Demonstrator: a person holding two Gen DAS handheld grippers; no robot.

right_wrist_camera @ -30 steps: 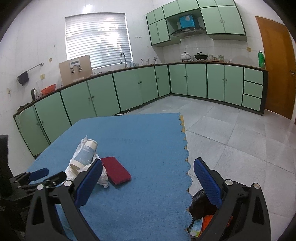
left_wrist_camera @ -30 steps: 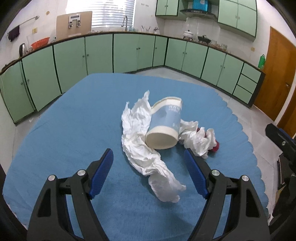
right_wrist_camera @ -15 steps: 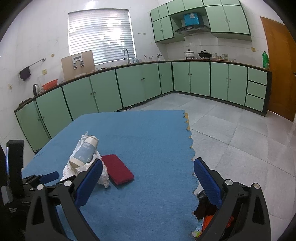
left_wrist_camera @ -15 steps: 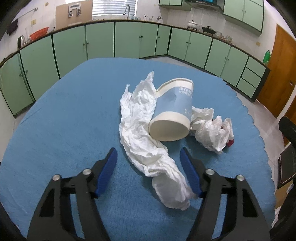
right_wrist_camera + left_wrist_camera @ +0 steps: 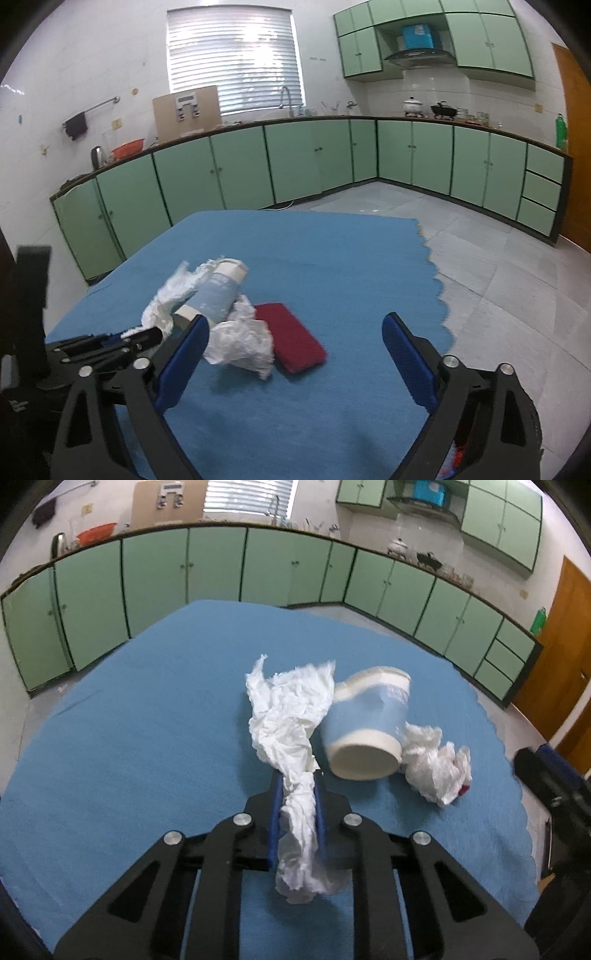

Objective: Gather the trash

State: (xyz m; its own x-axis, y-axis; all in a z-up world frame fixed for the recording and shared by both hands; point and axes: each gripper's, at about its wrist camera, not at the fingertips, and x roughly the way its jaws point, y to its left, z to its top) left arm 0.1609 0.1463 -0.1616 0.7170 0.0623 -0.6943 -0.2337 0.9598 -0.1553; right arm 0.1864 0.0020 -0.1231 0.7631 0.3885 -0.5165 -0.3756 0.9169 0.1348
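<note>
Left tool (image 5: 297, 812), left wrist view: blue pads just closed, clamped on tail of long crumpled tissue (image 5: 291, 716); low end pinched so whole strip can be lifted off blue bench (image 5: 110, 738). Paper cup (image 5: 365, 731) lies tipped beside tissue, base toward camera; print on cup blurred, unreadable. Second tissue wad (image 5: 436, 764) touches cup.

Right tool (image 5: 295, 363), right wrist view: held wide, nothing gripped, jaws just narrowed slightly; hovers near wad (image 5: 240, 339) and red pad (image 5: 291, 339), judged ready for next piece. No legible writing.
</note>
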